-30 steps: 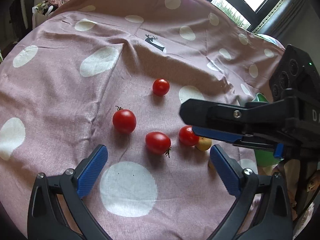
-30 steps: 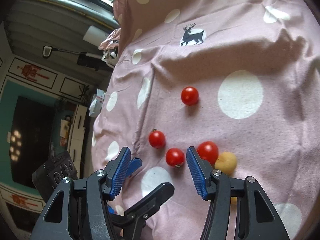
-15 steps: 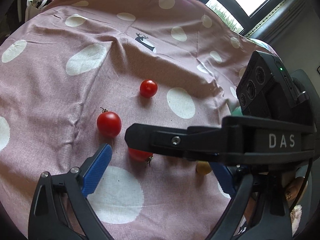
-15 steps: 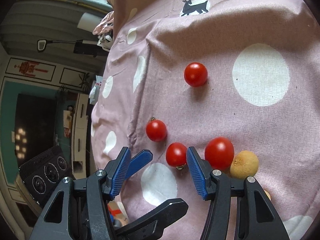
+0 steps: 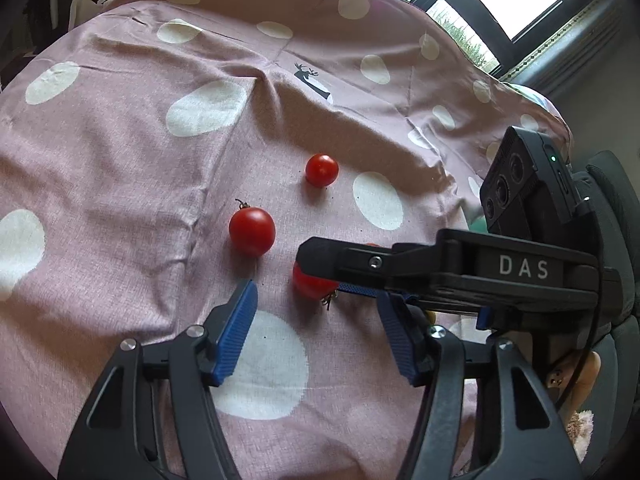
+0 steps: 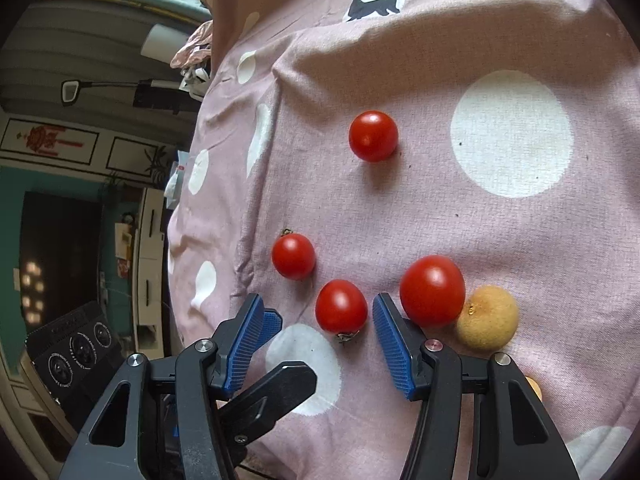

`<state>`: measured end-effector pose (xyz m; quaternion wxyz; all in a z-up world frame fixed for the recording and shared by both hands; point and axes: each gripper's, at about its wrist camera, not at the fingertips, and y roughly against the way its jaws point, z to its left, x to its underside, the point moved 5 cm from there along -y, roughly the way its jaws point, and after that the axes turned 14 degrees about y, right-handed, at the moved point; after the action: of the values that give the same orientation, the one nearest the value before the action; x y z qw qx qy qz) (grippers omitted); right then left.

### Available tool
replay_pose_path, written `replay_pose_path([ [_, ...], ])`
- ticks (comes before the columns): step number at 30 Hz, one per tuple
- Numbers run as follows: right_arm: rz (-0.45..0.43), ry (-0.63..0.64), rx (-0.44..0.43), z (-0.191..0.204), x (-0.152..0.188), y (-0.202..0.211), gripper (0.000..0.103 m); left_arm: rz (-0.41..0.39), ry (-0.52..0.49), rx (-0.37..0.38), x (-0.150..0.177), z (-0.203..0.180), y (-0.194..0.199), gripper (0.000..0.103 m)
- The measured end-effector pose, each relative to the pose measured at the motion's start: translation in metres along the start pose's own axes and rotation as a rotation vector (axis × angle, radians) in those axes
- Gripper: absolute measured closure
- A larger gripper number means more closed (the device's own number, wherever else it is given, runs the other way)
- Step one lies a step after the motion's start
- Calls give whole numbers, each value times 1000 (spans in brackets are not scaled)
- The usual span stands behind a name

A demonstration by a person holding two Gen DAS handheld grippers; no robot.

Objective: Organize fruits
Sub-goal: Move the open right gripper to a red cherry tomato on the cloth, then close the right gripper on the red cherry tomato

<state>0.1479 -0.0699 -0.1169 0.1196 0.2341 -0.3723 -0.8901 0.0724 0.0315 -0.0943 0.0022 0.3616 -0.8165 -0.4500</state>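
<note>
Several red cherry tomatoes lie on a pink polka-dot cloth. One tomato sits between the blue pads of my right gripper, which is open and does not touch it. A bigger tomato and a yellow fruit lie just right of its right pad. My left gripper is open and its jaws are closing. The same tomato lies just ahead of its tips, half hidden by one of the right gripper's fingers, which crosses in front. Two more tomatoes lie farther off.
The cloth is creased and bears a deer print. Its left edge drops off toward the room floor. A small orange fruit peeks out behind my right finger. One of the left gripper's fingers reaches in below the right gripper.
The left gripper's jaws have narrowed. Both grippers have come closer to the tomatoes, and the right gripper's finger now crosses the left wrist view over the near tomato.
</note>
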Motion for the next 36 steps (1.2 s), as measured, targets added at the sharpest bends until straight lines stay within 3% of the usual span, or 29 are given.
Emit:
replay_pose_path([
  [4,-15,17,22,1,1,2,45,6,16,9,-1,1,-1,57],
  [12,-38,34,58,4,-2,1,76,40,20,3,1,0,-13,71],
  [36,-6,36,44,4,3,-10,76,41,-4,-68,1,3,-24,75],
])
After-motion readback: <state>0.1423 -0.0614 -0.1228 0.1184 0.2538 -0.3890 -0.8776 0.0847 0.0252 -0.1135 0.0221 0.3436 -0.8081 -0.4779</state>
